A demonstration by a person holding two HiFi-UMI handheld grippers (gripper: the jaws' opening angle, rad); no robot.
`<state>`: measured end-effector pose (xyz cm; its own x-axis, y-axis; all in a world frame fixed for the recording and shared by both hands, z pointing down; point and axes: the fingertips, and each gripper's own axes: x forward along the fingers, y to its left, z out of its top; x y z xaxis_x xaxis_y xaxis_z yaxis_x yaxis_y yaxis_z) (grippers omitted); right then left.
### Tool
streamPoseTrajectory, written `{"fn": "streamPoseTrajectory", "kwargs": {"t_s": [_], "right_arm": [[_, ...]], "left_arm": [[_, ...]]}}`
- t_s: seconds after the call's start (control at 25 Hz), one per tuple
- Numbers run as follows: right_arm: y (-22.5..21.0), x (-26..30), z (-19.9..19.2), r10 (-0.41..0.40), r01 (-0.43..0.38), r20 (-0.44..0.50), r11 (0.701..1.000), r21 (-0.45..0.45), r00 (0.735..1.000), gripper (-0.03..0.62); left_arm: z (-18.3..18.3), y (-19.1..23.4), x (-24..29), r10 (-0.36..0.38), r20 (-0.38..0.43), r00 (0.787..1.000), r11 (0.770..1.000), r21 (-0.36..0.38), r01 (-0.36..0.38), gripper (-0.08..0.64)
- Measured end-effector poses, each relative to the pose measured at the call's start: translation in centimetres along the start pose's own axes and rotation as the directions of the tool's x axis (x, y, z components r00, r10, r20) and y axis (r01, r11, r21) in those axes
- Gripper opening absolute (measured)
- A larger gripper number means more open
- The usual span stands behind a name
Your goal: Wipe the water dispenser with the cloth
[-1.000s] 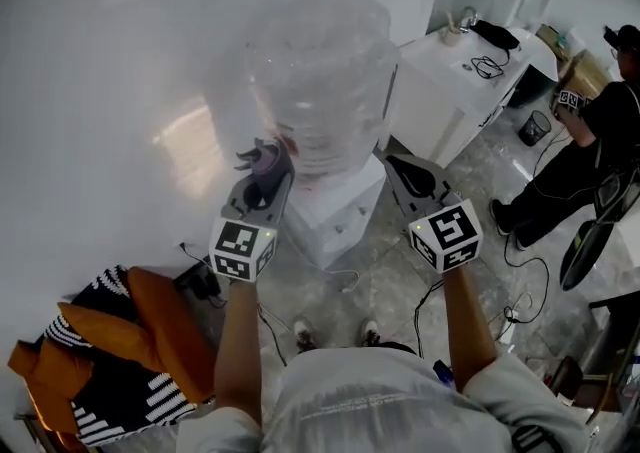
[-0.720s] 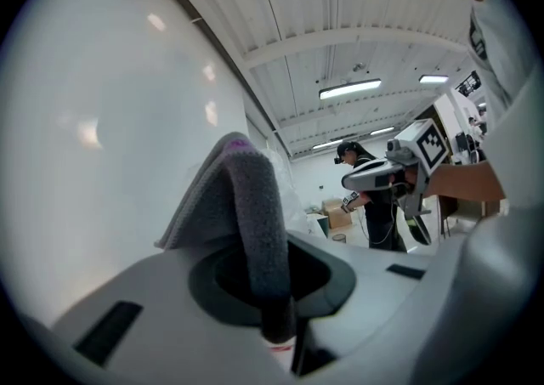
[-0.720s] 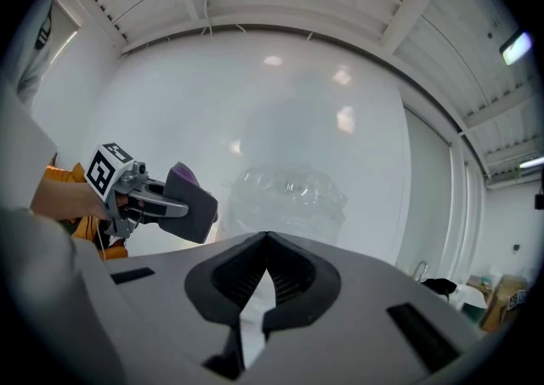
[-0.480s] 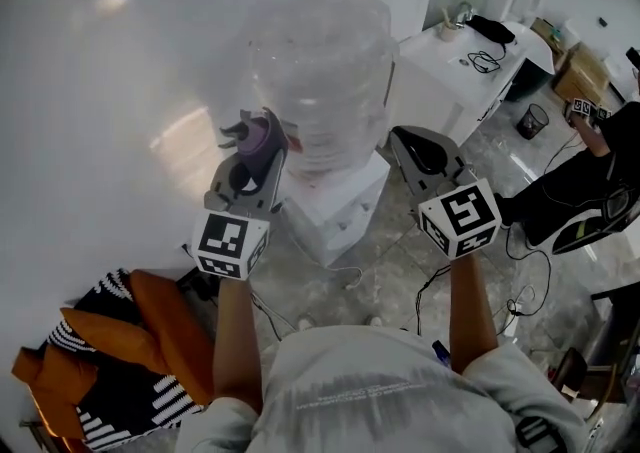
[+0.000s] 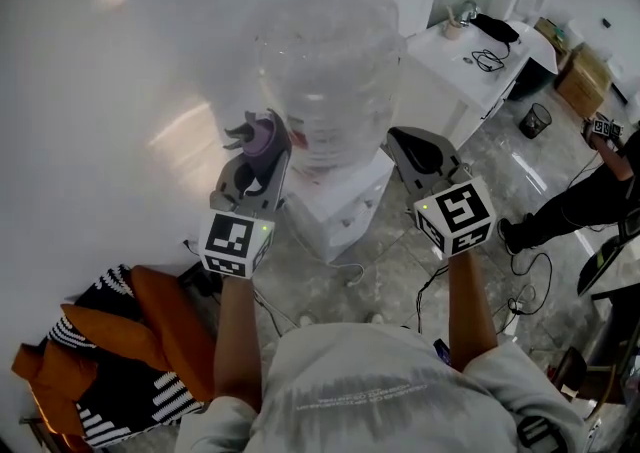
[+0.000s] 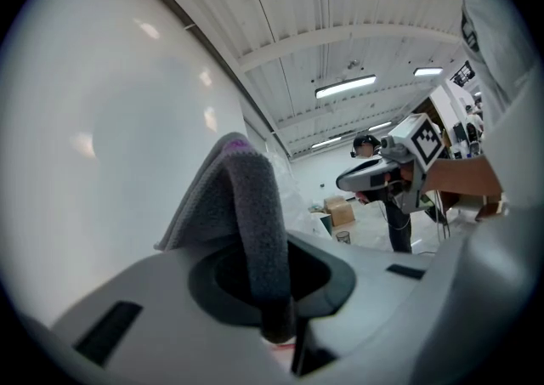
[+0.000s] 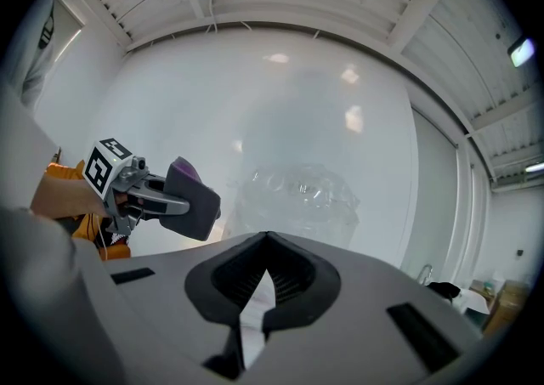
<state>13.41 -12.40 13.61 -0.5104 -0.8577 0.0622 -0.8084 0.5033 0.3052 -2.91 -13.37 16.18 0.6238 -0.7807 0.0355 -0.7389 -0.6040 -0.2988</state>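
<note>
The water dispenser (image 5: 338, 209) is a white box on the floor with a big clear bottle (image 5: 325, 61) on top. In the head view my left gripper (image 5: 262, 141) is at the bottle's left side, shut on a grey cloth (image 5: 259, 133) with a purple edge, which sticks up from the jaws. The left gripper view shows the cloth (image 6: 246, 213) pinched and folded over. My right gripper (image 5: 408, 149) hangs beside the bottle's right side. Its jaws meet at the tip with nothing in them. From the right gripper view the bottle (image 7: 297, 195) stands straight ahead of the right gripper (image 7: 265, 243), with the cloth (image 7: 192, 196) at left.
A white table (image 5: 450, 76) with cables and a black item stands right of the dispenser. Cables (image 5: 350, 276) trail on the floor in front. Orange and striped fabric (image 5: 110, 341) lies at lower left. A person (image 5: 600, 191) stands at the far right, near a small bin (image 5: 533, 122).
Both grippers have risen a little beside the bottle, the left one still holding the cloth. The person at the right has moved further toward the edge.
</note>
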Motion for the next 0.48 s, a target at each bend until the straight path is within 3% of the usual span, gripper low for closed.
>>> {"fn": "streamPoseTrajectory", "kwargs": {"t_s": [0.48], "right_arm": [[0.47,-0.21,-0.32,0.018,-0.018,-0.016,1.000,0.012,1.000,0.014]], "left_arm": [[0.27,-0.86,-0.11,-0.017,0.009,1.000,1.000,0.016,0.017,0.037]]}}
